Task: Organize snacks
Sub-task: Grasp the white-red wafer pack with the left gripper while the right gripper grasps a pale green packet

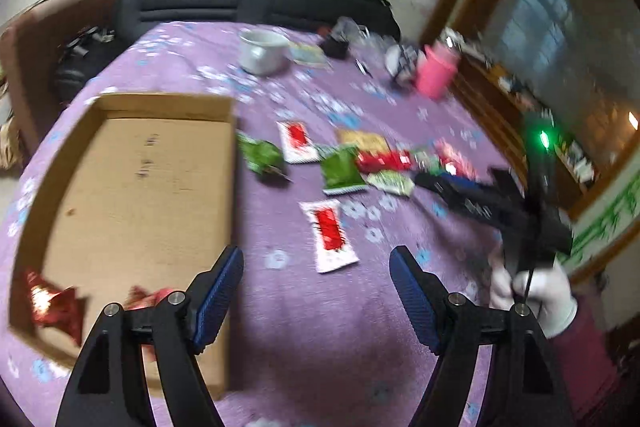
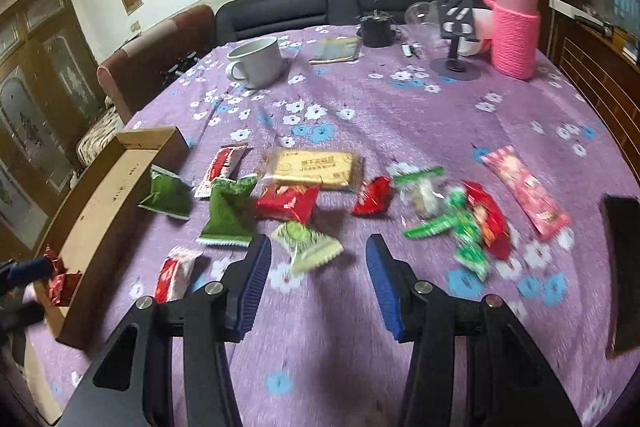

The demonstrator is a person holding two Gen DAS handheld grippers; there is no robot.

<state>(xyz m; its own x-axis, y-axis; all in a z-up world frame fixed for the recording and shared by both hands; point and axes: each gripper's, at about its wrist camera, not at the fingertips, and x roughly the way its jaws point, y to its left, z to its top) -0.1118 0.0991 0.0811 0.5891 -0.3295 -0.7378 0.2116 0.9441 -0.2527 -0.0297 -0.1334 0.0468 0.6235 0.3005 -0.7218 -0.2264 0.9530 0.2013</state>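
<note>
Left tool [image 1: 316, 263] and right tool [image 2: 318, 263], both released, hover above the purple floral-clothed table [image 2: 400, 115]. Left view alone shows the shallow brown cardboard box's [image 1: 132, 179] interior with two red foil snacks [image 1: 52, 303]; right view alone shows the pink wrapper [image 2: 528, 193]. Scattered snack packets' [image 2: 296, 203] print is unreadable
</note>
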